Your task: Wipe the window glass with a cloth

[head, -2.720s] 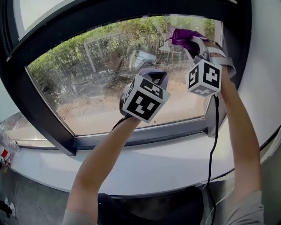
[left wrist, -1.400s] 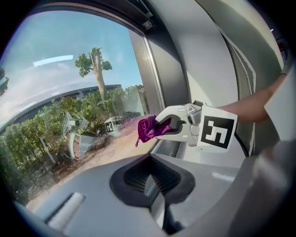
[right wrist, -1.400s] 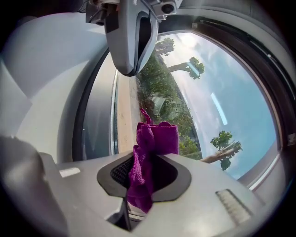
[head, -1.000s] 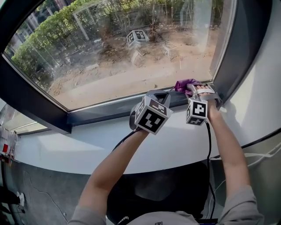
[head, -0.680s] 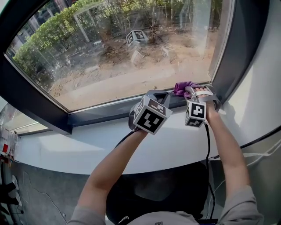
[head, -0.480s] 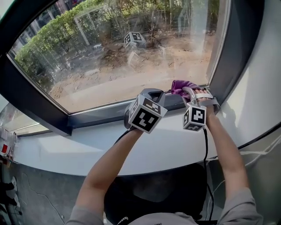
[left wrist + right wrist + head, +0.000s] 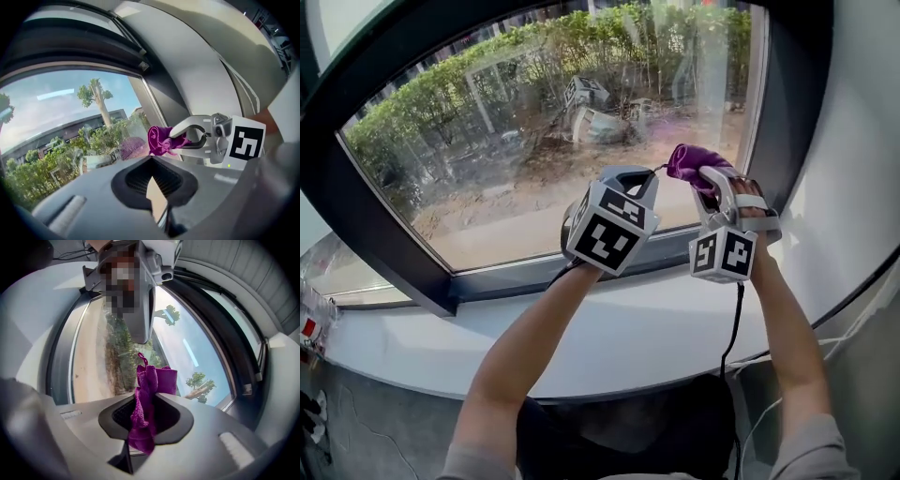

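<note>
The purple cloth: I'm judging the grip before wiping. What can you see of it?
The fuzzy purple cloth is crumpled into a wad, pinched between the fingers of the right gripper. One end, with a small loop, sticks out past them; the other hangs below. It is held before the window glass near the dark frame; contact is unclear.

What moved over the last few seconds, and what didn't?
The right gripper, shut on the cloth, swept down the glass to its bottom right corner, then rose partway again. The left gripper followed beside it. It stayed shut and empty, and the cloth stayed gripped.
</note>
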Demonstrator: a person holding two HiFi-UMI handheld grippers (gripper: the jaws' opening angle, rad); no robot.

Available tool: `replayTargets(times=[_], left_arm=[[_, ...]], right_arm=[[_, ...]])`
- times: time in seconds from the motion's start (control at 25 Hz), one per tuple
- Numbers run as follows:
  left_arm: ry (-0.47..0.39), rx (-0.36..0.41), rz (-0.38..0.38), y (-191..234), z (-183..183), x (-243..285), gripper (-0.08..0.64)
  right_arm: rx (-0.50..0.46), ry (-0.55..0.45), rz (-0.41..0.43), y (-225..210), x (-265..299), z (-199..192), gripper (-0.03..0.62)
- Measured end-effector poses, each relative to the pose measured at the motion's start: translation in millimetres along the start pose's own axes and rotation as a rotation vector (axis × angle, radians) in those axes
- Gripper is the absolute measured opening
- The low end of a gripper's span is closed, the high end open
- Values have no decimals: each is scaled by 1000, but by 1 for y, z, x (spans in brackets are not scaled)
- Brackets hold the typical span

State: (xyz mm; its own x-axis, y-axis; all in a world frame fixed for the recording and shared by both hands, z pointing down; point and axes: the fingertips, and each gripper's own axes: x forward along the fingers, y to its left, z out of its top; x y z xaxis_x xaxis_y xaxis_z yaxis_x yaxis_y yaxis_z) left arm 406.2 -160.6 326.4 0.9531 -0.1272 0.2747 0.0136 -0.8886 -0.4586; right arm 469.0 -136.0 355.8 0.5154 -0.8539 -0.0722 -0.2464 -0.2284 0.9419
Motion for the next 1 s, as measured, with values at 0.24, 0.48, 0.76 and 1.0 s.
replayTargets(times=[0.24, 0.48, 0.76, 1.0], left_arm=[[-67, 55, 11, 10, 57, -14, 0], [-94, 91, 16, 15, 86, -26, 0], [-136, 115, 35, 27, 124, -45, 0], [-138, 123, 61, 43, 129, -57, 0]], right_arm=[[69, -15, -192, -110, -5, 23, 101], [224, 20, -326, -194, -5, 34, 101], [304, 34, -339, -244, 10, 42, 103], [363, 48, -317, -259, 24, 43, 103]])
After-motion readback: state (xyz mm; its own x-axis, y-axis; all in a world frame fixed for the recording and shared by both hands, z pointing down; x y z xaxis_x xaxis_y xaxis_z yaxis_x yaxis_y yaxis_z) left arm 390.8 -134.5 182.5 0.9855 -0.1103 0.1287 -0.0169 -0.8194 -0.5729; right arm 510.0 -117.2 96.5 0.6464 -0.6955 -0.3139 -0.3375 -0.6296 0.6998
